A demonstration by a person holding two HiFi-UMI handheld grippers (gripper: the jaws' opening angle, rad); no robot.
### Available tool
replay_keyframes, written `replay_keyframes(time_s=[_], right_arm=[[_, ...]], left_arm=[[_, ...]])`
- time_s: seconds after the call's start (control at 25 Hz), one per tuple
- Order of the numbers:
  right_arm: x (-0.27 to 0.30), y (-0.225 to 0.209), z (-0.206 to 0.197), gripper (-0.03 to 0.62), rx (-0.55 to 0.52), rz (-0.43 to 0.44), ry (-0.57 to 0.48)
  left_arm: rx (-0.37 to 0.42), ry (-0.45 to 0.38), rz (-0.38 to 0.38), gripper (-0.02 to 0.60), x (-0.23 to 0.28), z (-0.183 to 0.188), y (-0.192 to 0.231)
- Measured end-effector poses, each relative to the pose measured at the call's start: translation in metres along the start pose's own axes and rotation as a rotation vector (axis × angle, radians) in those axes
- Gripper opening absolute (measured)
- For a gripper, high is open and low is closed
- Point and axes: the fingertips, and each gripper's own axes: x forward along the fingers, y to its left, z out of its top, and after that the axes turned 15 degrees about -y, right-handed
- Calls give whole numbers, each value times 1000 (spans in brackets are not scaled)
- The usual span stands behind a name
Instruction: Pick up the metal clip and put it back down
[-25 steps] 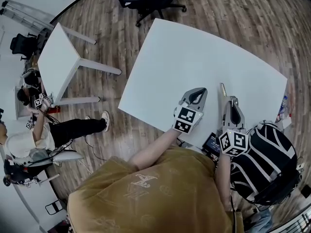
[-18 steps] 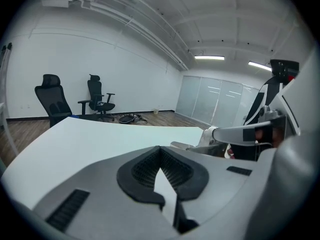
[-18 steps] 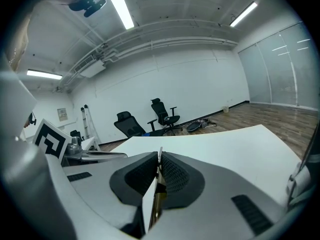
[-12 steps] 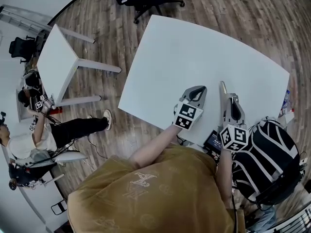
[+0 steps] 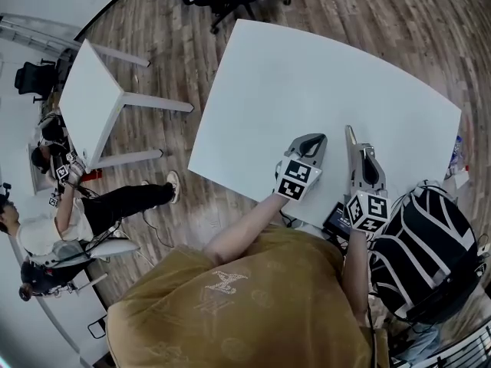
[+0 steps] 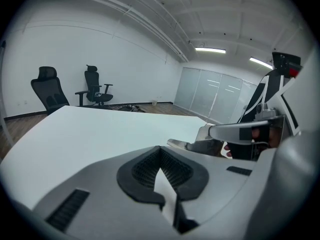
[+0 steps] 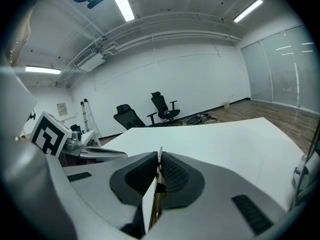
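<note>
Right gripper (image 7: 160, 159): jaws nearly closed, pads pinching the metal clip (image 7: 156, 194) edge-on, a thin strip standing up between them. Left gripper (image 6: 160, 151): jaws together at the tips, nothing between them. The two sit side by side, low over the near edge of the white table (image 5: 307, 75). Risks, as judged: the grip is on a thin edge, so if the clip's protruding tip meets the tabletop first it could twist or slip in the pads. Letting go before the clip rests on the table would let it bounce or skid, and this close to the rim it might slide off toward the person. The left gripper just beside could also nudge it. Only the right gripper view shows how the clip sits in the pads. The head view shows just its tip (image 5: 350, 134) poking out ahead of the right gripper (image 5: 354, 148), beside the left gripper (image 5: 311, 140), but fixes the spot on the table. The left gripper view gives the side profile; whether the tip touches the surface cannot be told. Farther off: small table (image 5: 92, 98), office chairs (image 7: 162, 109).
</note>
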Motion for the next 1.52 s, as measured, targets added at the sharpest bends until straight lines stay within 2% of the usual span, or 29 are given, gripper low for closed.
replay_keyframes(time_s=[1.52], right_arm=[[3, 0, -51, 29, 8, 38, 143]], left_arm=[[-16, 59, 11, 6, -3, -21, 4]])
